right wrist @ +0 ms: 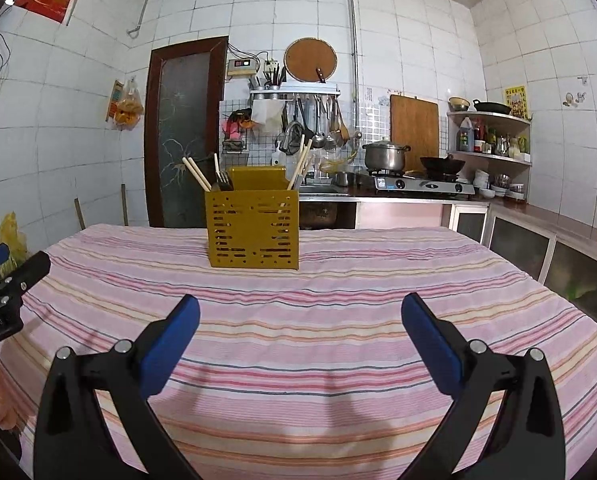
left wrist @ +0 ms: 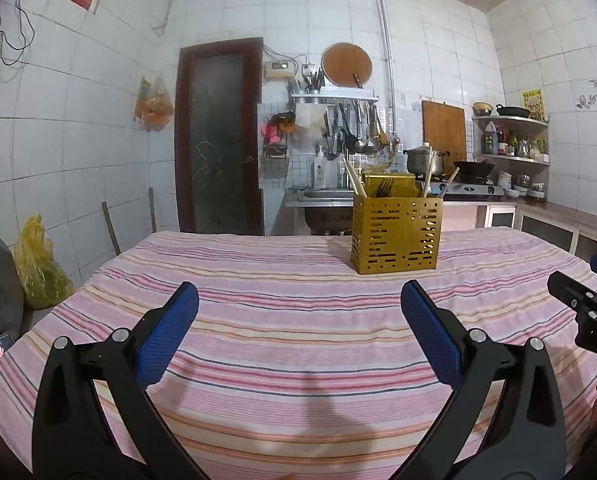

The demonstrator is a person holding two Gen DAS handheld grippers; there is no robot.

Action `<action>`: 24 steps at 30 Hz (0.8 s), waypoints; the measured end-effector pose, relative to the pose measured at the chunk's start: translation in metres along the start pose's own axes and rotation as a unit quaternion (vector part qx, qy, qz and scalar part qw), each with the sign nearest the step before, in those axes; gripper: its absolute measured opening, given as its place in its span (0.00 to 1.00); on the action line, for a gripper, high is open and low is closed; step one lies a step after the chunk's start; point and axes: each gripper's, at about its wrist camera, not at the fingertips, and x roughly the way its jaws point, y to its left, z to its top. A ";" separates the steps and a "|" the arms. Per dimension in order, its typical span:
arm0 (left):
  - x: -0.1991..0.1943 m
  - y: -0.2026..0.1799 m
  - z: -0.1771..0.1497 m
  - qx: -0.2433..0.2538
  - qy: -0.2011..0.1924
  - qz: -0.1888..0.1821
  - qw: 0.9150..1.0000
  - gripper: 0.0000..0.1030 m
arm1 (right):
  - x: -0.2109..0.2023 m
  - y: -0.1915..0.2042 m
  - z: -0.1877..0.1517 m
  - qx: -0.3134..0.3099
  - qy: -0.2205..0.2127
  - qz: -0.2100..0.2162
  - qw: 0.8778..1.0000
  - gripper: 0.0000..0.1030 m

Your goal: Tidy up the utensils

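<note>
Left wrist view shows me both tongs, left tongs (left wrist: 299,322) and right tongs (right wrist: 300,334), spread wide and empty over the pink striped cloth-covered table (left wrist: 282,280), the perforated gold metal utensil caddy (left wrist: 396,236) with chopsticks (left wrist: 352,179) at one o'clock.

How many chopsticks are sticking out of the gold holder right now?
5 visible. Two lean left at the left side of the gold holder, one thin one stands upright beside the forks, and two lean right at the right side. More may be hidden inside.
</note>
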 end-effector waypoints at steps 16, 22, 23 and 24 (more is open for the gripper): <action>0.004 0.009 0.000 -0.019 0.007 0.002 1.000 0.95 | -0.001 -0.004 0.001 0.009 -0.002 0.003 1.000 0.96; 0.004 0.009 0.000 -0.021 0.006 0.006 1.000 0.95 | -0.003 -0.005 0.002 0.007 -0.008 0.003 1.000 0.96; 0.004 0.009 0.000 -0.021 0.005 0.007 1.000 0.95 | -0.003 -0.005 0.002 0.007 -0.008 0.003 1.000 0.96; 0.004 0.010 0.000 -0.021 0.005 0.008 1.000 0.95 | -0.003 -0.005 0.003 0.006 -0.009 0.003 1.000 0.96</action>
